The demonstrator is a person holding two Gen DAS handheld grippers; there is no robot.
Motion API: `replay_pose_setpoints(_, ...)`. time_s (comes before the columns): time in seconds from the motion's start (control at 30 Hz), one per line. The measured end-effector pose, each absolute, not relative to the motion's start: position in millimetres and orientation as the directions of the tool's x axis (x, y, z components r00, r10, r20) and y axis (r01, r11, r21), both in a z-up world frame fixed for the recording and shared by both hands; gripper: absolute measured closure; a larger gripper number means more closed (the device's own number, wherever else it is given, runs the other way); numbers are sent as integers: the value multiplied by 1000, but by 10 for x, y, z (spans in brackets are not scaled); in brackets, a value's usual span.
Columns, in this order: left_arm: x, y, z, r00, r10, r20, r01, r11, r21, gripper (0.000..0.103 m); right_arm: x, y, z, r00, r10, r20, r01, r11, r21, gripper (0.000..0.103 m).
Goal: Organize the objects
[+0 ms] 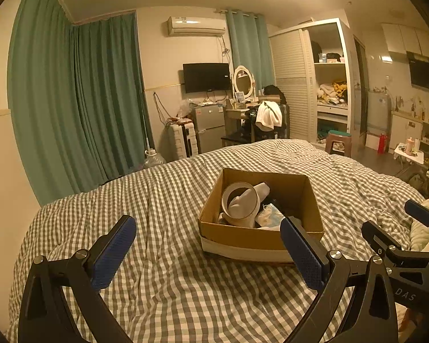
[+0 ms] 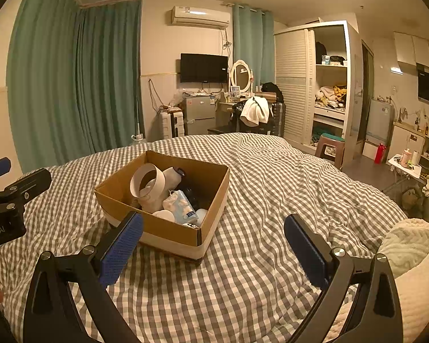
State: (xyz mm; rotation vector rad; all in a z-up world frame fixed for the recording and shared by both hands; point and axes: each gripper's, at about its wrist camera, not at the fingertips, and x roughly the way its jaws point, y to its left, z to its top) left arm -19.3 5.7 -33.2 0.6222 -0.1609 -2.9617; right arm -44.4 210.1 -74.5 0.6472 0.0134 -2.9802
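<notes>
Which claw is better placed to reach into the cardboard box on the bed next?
Probably the left claw: the cardboard box sits nearly straight ahead, touching its right finger in view. From the right claw, the box lies off to the left. Both are open and empty.

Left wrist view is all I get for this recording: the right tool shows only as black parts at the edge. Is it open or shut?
Observer: Open. In the right wrist view the right tool has its jaws spread wide, nothing between them.
Operator: What lies to its right?
Observer: A cream blanket, bunched on the checked bedcover.
Operator: Anything in the cardboard box hidden from me?
Observer: A blue and white packet shows fully, right of the white tape roll.
</notes>
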Motion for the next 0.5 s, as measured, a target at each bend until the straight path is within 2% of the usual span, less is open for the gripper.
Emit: replay_pose_setpoints(0.5,-188,28,-341,-909,-139,-393,94,-987,131,0,-455,2112,-772,-902,-88,-422,92,-996,11,4)
